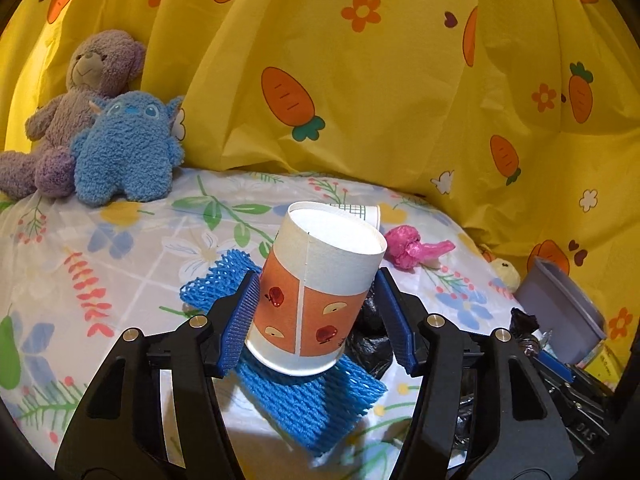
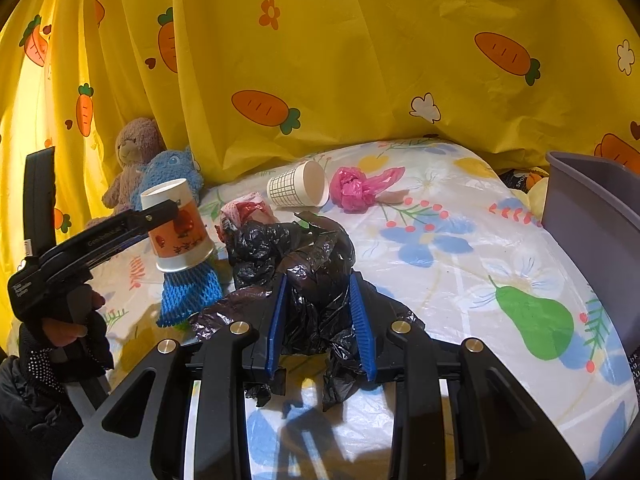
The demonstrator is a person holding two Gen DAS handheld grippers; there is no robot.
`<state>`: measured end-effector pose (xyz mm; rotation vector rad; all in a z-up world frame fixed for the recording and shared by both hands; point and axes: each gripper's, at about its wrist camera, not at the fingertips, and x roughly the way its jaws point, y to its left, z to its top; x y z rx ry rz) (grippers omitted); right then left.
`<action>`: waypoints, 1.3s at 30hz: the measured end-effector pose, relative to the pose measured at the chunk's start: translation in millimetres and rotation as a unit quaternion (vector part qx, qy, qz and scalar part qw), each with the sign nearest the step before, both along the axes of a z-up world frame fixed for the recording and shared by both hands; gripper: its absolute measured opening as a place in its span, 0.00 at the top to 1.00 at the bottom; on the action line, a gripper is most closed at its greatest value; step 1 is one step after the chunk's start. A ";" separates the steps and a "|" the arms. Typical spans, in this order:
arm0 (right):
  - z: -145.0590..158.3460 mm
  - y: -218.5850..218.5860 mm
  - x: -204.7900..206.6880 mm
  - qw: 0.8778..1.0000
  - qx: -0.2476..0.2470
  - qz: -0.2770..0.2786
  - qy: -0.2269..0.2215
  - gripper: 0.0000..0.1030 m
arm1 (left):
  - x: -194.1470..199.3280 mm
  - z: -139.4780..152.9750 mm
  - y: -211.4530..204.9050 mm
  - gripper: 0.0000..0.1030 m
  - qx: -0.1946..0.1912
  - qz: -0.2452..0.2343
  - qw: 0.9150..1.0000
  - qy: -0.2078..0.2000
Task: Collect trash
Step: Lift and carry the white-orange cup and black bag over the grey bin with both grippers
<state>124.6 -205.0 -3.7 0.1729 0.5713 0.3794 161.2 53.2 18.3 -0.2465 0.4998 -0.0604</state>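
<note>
My left gripper (image 1: 316, 312) is shut on an orange and white paper cup (image 1: 320, 292) with apple prints, held tilted above a blue foam net (image 1: 304, 396). The cup also shows in the right wrist view (image 2: 178, 224), above the net (image 2: 188, 294). My right gripper (image 2: 320, 320) is shut on a crumpled black plastic bag (image 2: 308, 276) on the table. A grid-print white cup (image 2: 298, 189) lies on its side behind, next to a pink plastic bag (image 2: 358, 190). A red and white wrapper (image 2: 244, 212) sits behind the black bag.
A grey bin (image 2: 592, 216) stands at the right edge of the floral tablecloth (image 2: 460, 248); it also shows in the left wrist view (image 1: 560, 308). A purple bear (image 1: 76, 100) and a blue plush (image 1: 128, 148) sit at the back left against the yellow carrot curtain (image 1: 380, 80).
</note>
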 end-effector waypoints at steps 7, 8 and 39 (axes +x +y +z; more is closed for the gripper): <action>8.2 -6.8 -9.5 1.000 0.005 -0.007 -0.013 0.70 | -34.7 19.1 7.0 0.43 -0.025 0.003 0.999 -0.034; 9.4 -8.2 -11.0 1.000 0.007 -0.008 -0.014 0.70 | -38.1 20.8 6.1 0.43 -0.024 0.002 0.999 -0.036; 30.9 -46.7 -36.7 0.997 -0.009 -0.060 -0.048 0.70 | -63.9 26.0 -81.7 0.43 -0.027 -0.097 0.993 -0.054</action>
